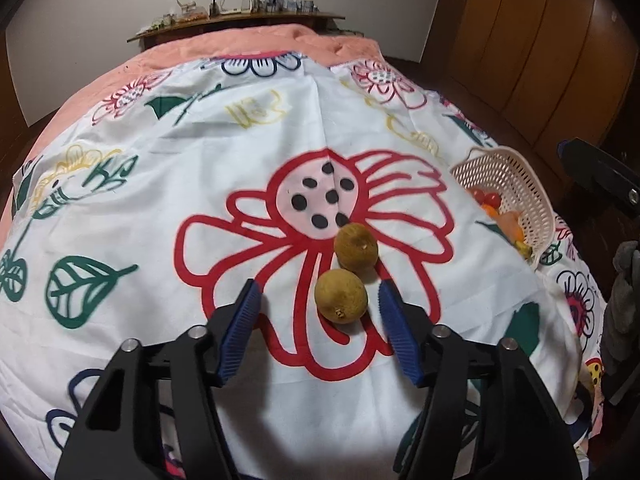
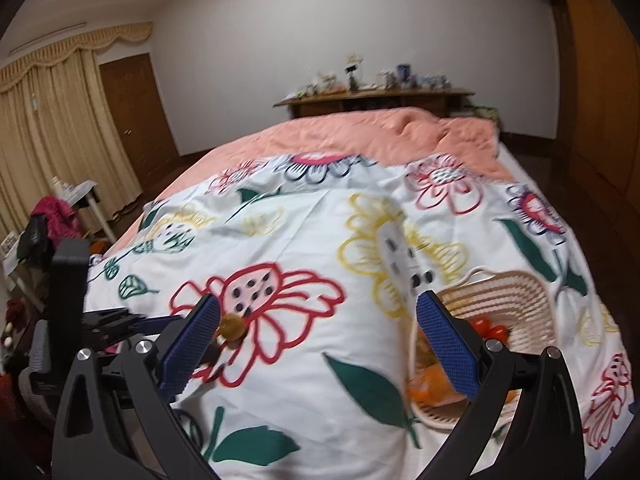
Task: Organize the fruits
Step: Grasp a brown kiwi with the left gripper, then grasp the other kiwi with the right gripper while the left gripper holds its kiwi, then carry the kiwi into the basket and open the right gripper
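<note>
Two brown kiwis lie on the flowered cloth (image 1: 168, 168). In the left wrist view the near kiwi (image 1: 341, 297) sits between the blue pads of my left gripper (image 1: 319, 289), closer to the right pad, with a gap on both sides. The jaws are open. The far kiwi (image 1: 356, 247) lies just beyond, touching the near one. A cream mesh basket (image 1: 516, 176) at the right holds cherry tomatoes (image 1: 486, 198) and orange fruit. My right gripper (image 2: 319, 303) hangs open and empty over the cloth, the basket (image 2: 508, 292) behind its right finger and a kiwi (image 2: 234, 326) by its left finger.
The cloth covers a bed with a peach quilt (image 2: 380, 132). A wooden shelf with small items (image 2: 372, 98) stands at the far wall. Wooden wardrobe doors (image 1: 540, 48) run along the right. Curtains, a door and piled clutter (image 2: 52, 216) are at the left.
</note>
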Motion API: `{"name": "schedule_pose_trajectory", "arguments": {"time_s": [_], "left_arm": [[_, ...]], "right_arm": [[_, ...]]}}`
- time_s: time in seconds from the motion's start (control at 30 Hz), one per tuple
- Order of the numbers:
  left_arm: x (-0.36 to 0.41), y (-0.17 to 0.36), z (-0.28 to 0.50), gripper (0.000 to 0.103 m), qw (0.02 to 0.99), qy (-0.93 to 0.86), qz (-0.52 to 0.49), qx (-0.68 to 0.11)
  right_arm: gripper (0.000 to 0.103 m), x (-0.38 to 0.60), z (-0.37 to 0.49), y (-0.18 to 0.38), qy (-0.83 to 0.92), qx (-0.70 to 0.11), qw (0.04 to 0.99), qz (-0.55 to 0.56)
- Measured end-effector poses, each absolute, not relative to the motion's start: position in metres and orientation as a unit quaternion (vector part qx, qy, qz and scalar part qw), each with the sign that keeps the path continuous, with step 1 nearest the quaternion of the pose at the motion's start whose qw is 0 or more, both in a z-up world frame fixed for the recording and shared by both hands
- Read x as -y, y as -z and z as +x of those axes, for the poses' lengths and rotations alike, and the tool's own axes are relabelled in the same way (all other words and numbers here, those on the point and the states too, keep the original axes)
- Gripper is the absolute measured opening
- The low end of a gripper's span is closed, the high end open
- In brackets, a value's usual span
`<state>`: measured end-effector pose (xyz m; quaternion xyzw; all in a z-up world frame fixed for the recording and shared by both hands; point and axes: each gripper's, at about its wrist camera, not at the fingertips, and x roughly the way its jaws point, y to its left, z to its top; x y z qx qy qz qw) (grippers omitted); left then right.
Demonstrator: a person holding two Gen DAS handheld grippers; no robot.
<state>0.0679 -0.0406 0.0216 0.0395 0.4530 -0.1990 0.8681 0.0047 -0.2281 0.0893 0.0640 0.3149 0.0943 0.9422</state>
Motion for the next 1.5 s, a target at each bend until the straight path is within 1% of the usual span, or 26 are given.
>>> {"name": "schedule_pose_trajectory", "arguments": {"time_s": [0.07,0.17,0.2,0.27,0.3,0.33,0.4,0.43,0.5,0.67,0.7,0.83,0.9,0.97,1.3,1.43,1.5], "left_arm": [[0.041,-0.022,0.069,0.058,0.868,0.199,0.038,-0.453],[0.044,-0.02,0.071,0.052,0.867,0.2,0.045,-0.455],[0.046,-0.019,0.07,0.045,0.865,0.202,0.049,-0.456],[0.048,-0.018,0.07,0.035,0.863,0.207,0.052,-0.458],[0.048,-0.018,0.069,0.03,0.863,0.21,0.051,-0.457],[0.047,-0.018,0.069,0.027,0.862,0.215,0.047,-0.457],[0.043,-0.019,0.068,0.027,0.863,0.218,0.035,-0.454],[0.041,-0.02,0.068,0.027,0.864,0.217,0.031,-0.452],[0.035,-0.023,0.066,0.027,0.868,0.211,0.02,-0.45],[0.016,-0.036,0.061,0.027,0.884,0.188,0.015,-0.429],[0.012,-0.04,0.06,0.028,0.887,0.181,0.015,-0.424],[-0.007,-0.054,0.06,0.028,0.901,0.152,0.011,-0.406],[-0.016,-0.06,0.059,0.027,0.906,0.142,0.005,-0.398],[-0.024,-0.065,0.059,0.027,0.911,0.134,0.002,-0.391],[-0.043,-0.066,0.059,0.027,0.915,0.126,-0.016,-0.382],[-0.049,-0.066,0.058,0.027,0.917,0.122,-0.022,-0.38],[-0.051,-0.065,0.059,0.027,0.917,0.119,-0.024,-0.38]], "right_arm": [[0.094,0.224,0.008,-0.085,-0.102,-0.324,0.938,0.064],[0.09,0.218,0.016,-0.079,-0.112,-0.34,0.931,0.069],[0.086,0.216,0.019,-0.076,-0.116,-0.346,0.928,0.072],[0.085,0.213,0.022,-0.074,-0.119,-0.353,0.925,0.072],[0.082,0.211,0.025,-0.073,-0.119,-0.357,0.924,0.07],[0.08,0.21,0.027,-0.072,-0.12,-0.36,0.923,0.068],[0.072,0.207,0.031,-0.069,-0.126,-0.368,0.918,0.069],[0.071,0.206,0.034,-0.067,-0.13,-0.374,0.915,0.072],[0.06,0.203,0.039,-0.063,-0.141,-0.384,0.909,0.075],[0.055,0.183,0.046,-0.057,-0.161,-0.406,0.898,0.052],[0.052,0.177,0.049,-0.055,-0.167,-0.412,0.895,0.044],[0.05,0.155,0.057,-0.05,-0.181,-0.434,0.883,0.012],[0.045,0.143,0.061,-0.046,-0.184,-0.444,0.877,-0.005],[0.044,0.137,0.066,-0.042,-0.185,-0.453,0.872,-0.014],[0.034,0.112,0.078,-0.029,-0.19,-0.482,0.853,-0.058],[0.032,0.102,0.082,-0.024,-0.193,-0.489,0.847,-0.077],[0.028,0.1,0.084,-0.023,-0.191,-0.493,0.845,-0.08]]}}
